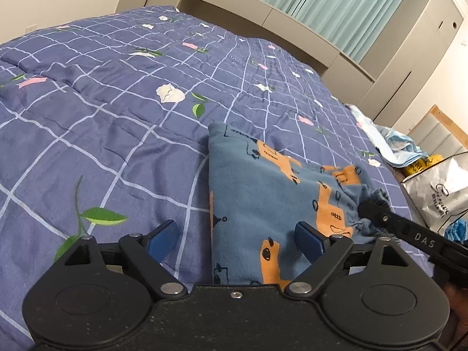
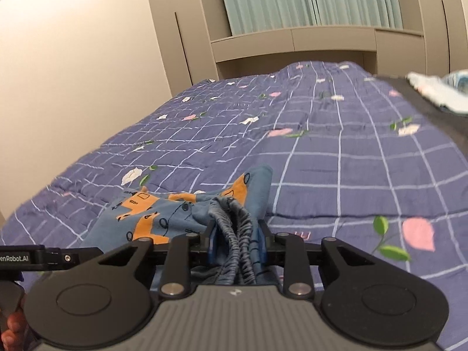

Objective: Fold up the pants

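The left tool (image 1: 234, 238) is held low over the bed (image 1: 102, 122), pointing along the quilt toward the far cabinets (image 1: 295, 29). Its two blue pads stand wide apart and grip nothing; the left pad (image 1: 163, 238) hovers over bare quilt, while the right pad (image 1: 308, 241) sits over the near part of the pants (image 1: 263, 193). In the right wrist view a few fingertips of the person (image 2: 13, 332) show at the lower left edge, beside the left tool's black body.

The right tool (image 2: 235, 242) comes in from the right side of the left wrist view as a dark bar lettered "DAS" (image 1: 424, 240), angled down onto the gathered waistband (image 2: 237, 234). In the right wrist view the left tool's side carries the partly cut-off text "enRobot.AI" (image 2: 14, 259). A silver bag (image 1: 438, 196) beside the bed at the far right bears printed writing too small to read.

The right tool's fingers are drawn close together and clamped on the bunched, elasticated waistband, which passes between them and back toward the camera.

The pants are blue with orange vehicle prints, lying folded on the purple checked quilt with flower motifs, toward the near right part of the bed. Their left edge runs straight away from the left tool; the waistband end is lifted slightly at the right. Light blue cloth (image 1: 392, 143) lies heaped at the bed's far right edge, well apart from the pants
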`<state>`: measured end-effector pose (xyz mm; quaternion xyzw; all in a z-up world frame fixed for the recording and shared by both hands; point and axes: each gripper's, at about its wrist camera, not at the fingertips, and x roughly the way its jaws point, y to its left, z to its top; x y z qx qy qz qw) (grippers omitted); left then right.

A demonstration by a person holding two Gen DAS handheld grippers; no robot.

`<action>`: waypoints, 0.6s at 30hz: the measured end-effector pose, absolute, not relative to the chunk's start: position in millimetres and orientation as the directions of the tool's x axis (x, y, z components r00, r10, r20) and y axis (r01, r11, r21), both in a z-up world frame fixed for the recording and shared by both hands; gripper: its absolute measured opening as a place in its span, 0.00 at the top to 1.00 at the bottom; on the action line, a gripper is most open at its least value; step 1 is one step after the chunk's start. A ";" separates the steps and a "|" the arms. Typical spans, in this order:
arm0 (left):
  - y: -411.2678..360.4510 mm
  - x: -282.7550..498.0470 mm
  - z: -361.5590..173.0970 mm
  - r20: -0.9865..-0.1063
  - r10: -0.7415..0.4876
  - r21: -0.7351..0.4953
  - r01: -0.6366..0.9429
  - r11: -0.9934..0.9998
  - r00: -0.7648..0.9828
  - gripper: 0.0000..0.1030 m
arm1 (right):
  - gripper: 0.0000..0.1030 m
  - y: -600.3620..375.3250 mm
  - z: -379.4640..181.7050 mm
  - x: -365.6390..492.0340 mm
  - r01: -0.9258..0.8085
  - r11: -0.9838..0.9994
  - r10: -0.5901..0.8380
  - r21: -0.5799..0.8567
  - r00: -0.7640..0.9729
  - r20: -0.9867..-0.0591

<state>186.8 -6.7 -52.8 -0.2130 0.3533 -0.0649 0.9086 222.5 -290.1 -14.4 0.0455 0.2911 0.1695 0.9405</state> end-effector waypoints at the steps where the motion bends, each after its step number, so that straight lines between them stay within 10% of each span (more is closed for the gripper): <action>1: -7.7 187.3 -52.1 -0.619 -0.266 -0.426 -0.032 0.904 0.739 0.14 | 0.72 -288.0 -12.4 221.4 -0.296 0.940 0.339 0.168 0.777 -0.531; 18: -15.7 185.4 -37.9 -0.614 -0.251 -0.385 -0.006 0.923 0.749 0.81 | 0.75 -282.8 -4.1 216.7 -0.309 0.942 0.331 0.132 0.786 -0.522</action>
